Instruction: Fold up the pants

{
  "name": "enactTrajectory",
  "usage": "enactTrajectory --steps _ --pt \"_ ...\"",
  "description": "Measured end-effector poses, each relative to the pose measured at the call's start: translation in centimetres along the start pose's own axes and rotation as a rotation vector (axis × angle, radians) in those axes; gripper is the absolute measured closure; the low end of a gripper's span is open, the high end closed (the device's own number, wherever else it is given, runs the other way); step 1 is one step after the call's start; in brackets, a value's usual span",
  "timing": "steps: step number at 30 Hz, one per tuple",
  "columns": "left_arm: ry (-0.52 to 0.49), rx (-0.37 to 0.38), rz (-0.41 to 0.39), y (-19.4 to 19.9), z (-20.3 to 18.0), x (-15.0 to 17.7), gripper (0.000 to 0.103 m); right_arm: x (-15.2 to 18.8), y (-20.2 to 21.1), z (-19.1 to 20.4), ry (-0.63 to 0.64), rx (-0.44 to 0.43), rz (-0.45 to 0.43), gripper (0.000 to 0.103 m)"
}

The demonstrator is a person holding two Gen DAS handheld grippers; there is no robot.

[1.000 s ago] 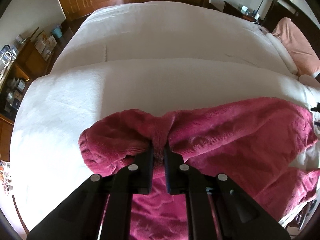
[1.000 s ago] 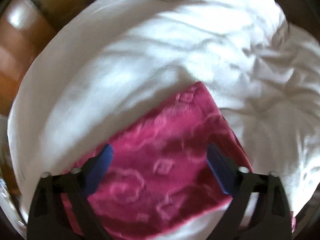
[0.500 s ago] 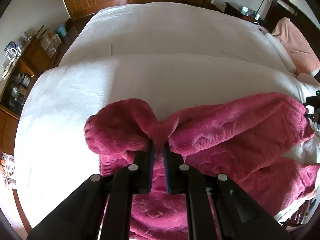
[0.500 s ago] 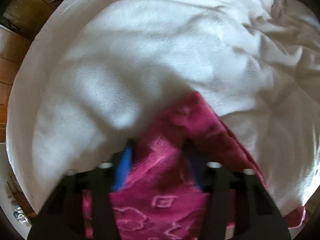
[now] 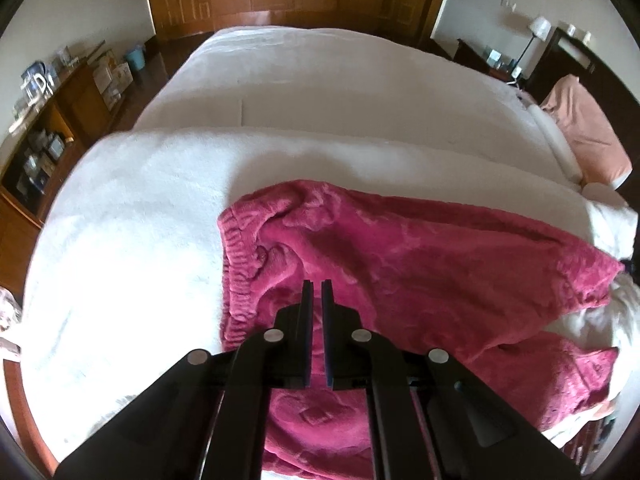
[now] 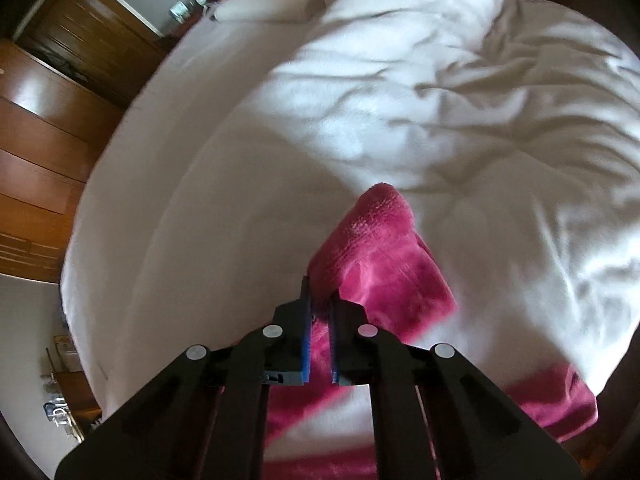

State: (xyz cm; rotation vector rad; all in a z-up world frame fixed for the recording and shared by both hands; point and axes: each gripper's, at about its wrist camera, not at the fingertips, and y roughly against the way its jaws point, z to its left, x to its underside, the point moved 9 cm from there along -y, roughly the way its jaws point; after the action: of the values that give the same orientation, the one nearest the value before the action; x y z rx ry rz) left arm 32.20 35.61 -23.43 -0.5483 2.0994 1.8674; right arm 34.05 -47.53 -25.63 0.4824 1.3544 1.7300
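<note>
Crimson fleece pants (image 5: 400, 280) lie spread across a white bed (image 5: 140, 220), elastic waistband bunched toward the left of the left wrist view, legs trailing right. The right tongs (image 6: 320, 292), whose jaws have just been closing, pinch a cuff end of the pants (image 6: 372, 248) and hold it raised above the rumpled white cover. The left tongs (image 5: 317, 286) hover over the waist area, jaws pressed nearly together with nothing visibly caught between them. A pink pillow (image 5: 588, 136) rests at the bed's far right.

Right gripper (image 6: 320, 296) pinching pants (image 6: 384, 264), white bedding (image 6: 480, 120)
</note>
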Motion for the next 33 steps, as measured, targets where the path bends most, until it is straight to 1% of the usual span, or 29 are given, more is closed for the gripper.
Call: enactTrajectory --steps 1,3,4,8,9,10,11,12,13,14,15,16,18,22,23,27,29,32,33 --pt "0.019 0.013 0.008 0.0 0.1 0.0 0.099 1.6 1.6 -0.8 -0.005 -0.012 -0.011 0.096" --pt "0.089 0.053 0.03 -0.4 0.5 0.4 0.099 4.0 4.0 -2.7 -0.02 -0.025 -0.026 0.097" --pt "0.11 0.067 0.036 -0.5 0.4 0.4 0.099 4.8 4.8 -3.2 -0.028 -0.029 -0.032 0.097" --pt "0.191 0.123 0.066 -1.3 0.1 0.1 0.098 8.7 7.1 -7.6 -0.075 -0.023 -0.058 0.097" --pt "0.207 0.134 0.074 -1.4 0.3 0.1 0.091 9.6 7.4 -8.6 -0.085 -0.016 -0.061 0.098" --pt "0.23 0.147 0.081 -1.5 0.2 0.0 0.072 10.8 7.8 -10.0 -0.097 0.001 -0.065 0.098" --pt "0.259 0.161 0.084 -1.6 0.2 -0.1 0.058 11.3 7.7 -10.8 -0.102 0.01 -0.068 0.098" --pt "0.282 0.172 0.077 -1.5 0.2 -0.3 0.036 12.0 7.7 -11.7 -0.109 0.017 -0.069 0.098" --pt "0.308 0.19 0.064 -1.4 0.0 -0.5 0.032 12.9 7.7 -12.9 -0.122 0.024 -0.065 0.098" --pt "0.321 0.199 0.064 -1.4 -0.1 -0.7 0.032 13.5 7.6 -13.7 -0.132 0.031 -0.06 0.098" --pt "0.342 0.213 0.07 -1.5 -0.2 -0.8 0.029 14.3 7.3 -14.9 -0.147 0.038 -0.053 0.098" --pt "0.366 0.224 0.077 -1.7 -0.3 -0.9 0.023 14.8 7.4 -15.6 -0.154 0.041 -0.051 0.098" --pt "0.421 0.244 0.087 -2.0 -0.4 -0.9 0.02 15.9 6.9 -17.6 -0.172 0.063 -0.052 0.098" --pt "0.514 0.283 0.125 -3.0 -0.8 -0.7 0.02 17.6 6.1 -20.4 -0.181 0.127 -0.056 0.098" --pt "0.53 0.287 0.129 -3.1 -1.1 -0.7 0.02 18.4 5.7 -21.6 -0.199 0.141 -0.045 0.098" --pt "0.543 0.295 0.125 -3.0 -2.7 -1.0 0.018 20.2 4.2 -24.1 -0.225 0.174 -0.013 0.098" --pt "0.544 0.285 0.132 -3.1 -3.4 -1.4 0.015 21.4 3.8 -25.3 -0.231 0.189 -0.002 0.098" --pt "0.539 0.246 0.163 -4.2 -5.2 -2.1 0.015 22.2 2.5 -26.3 -0.234 0.199 0.018 0.098" --pt "0.536 0.214 0.185 -4.9 -5.7 -2.4 0.015 22.2 2.0 -26.4 -0.232 0.2 0.023 0.098"
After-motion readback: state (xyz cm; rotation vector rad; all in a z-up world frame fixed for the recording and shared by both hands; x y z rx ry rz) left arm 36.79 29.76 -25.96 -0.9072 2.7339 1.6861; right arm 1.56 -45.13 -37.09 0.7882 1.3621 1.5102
